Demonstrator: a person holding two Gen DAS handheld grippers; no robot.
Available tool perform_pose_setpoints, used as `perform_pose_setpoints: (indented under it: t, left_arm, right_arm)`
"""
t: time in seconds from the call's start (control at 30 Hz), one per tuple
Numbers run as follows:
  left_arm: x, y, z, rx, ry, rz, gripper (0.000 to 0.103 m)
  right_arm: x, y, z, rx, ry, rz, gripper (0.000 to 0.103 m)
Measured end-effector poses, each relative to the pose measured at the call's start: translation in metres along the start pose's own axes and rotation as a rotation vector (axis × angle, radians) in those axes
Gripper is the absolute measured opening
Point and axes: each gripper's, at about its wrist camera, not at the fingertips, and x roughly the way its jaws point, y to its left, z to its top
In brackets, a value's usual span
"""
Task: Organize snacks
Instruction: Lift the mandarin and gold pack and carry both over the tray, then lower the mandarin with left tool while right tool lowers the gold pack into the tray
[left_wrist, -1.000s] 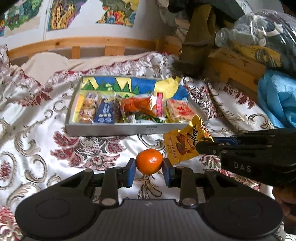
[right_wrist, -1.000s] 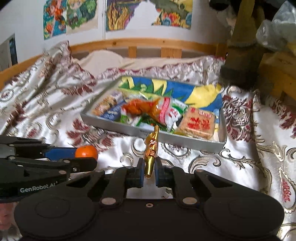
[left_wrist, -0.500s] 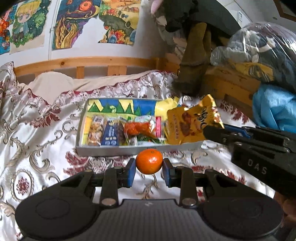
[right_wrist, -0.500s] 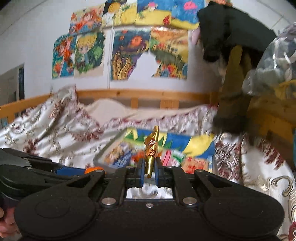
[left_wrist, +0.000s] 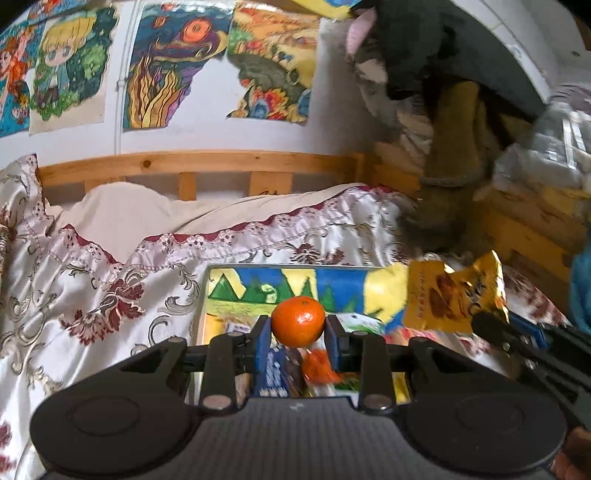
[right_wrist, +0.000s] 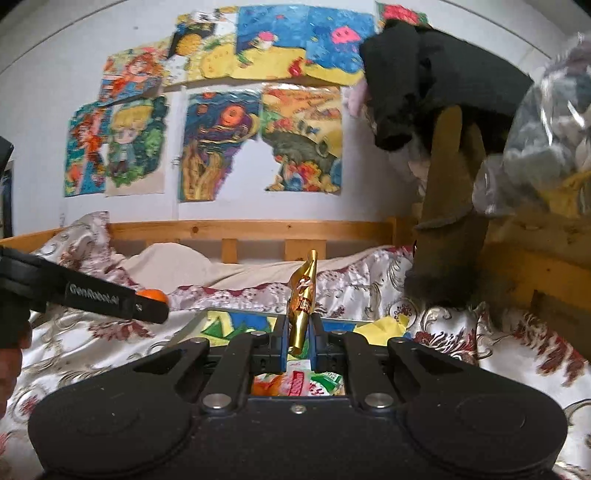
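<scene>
The left gripper has its blue pads pressed on either side of one small orange, round, glossy, with a dark stem dimple on top, held up over the near part of the tray. The right gripper is pinched tight on one gold packet, seen edge-on from its own camera as a thin crinkled strip, and from the left camera as a flat yellow-gold pouch with a brown picture and dark lettering. The two grippers sit side by side, the packet to the right of the orange, both above the tray with nothing between them and it. The tray lies on a patterned bedspread, its floor a blue, green and yellow drawing; several wrapped snacks crowd its near end, too hidden by the fingers to count. Beyond stand a wooden headboard, a pale pillow, drawings taped to the wall, and piled clothes and bags on the right.
</scene>
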Motion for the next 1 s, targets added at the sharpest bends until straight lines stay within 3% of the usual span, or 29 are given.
perform_pose_setpoints:
  t: [0.27,0.5,1.0]
  left_arm:
    - [0.076,0.020,0.018,-0.062,0.066,-0.040,0.034]
    - [0.122,0.004,0.012,-0.023,0.125,-0.043,0.034]
    - [0.156,-0.001,-0.012,-0.033,0.205,-0.046,0.034]
  right_arm:
    - [0.061,-0.010,-0.011,0.018,0.046,0.017,0.011]
    - [0.102,-0.016,-0.019,0.092,0.077,0.045,0.011]
    - [0.132,-0.030,-0.045,0.215,0.183,0.033,0.011]
